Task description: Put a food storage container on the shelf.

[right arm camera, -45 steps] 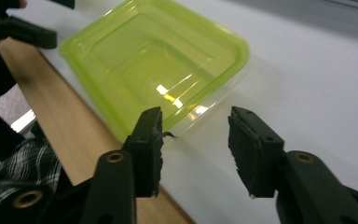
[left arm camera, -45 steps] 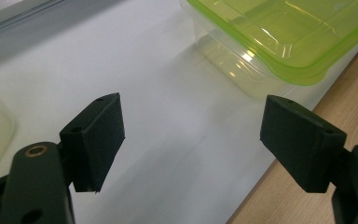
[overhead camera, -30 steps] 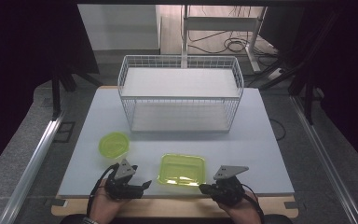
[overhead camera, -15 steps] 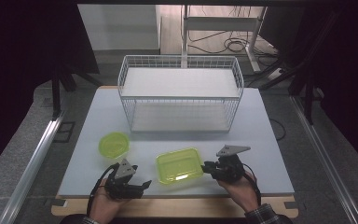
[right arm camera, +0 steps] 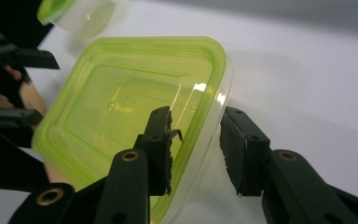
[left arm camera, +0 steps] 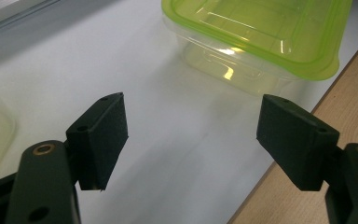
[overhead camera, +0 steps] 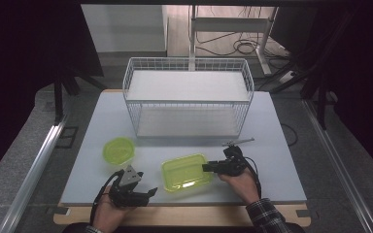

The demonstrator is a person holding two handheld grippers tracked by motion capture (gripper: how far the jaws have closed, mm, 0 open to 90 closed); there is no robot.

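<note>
While dark floor rings the pale table (overhead camera: 102, 116), the wire basket (overhead camera: 188, 97) stands at twelve o'clock. Since the earlier frame, the right gripper (overhead camera: 209, 167) has slid up to the rectangular container (overhead camera: 187, 172); its jaws, just opening, straddle the rim. The left gripper (overhead camera: 148, 192) stays spread, empty.

Black left tongs (overhead camera: 148, 192) with grey three-cornered plate, black right tongs (overhead camera: 208, 167) trailing black cable, brass-ringed screw holes, plaid sleeve (overhead camera: 267, 216) lower right
</note>
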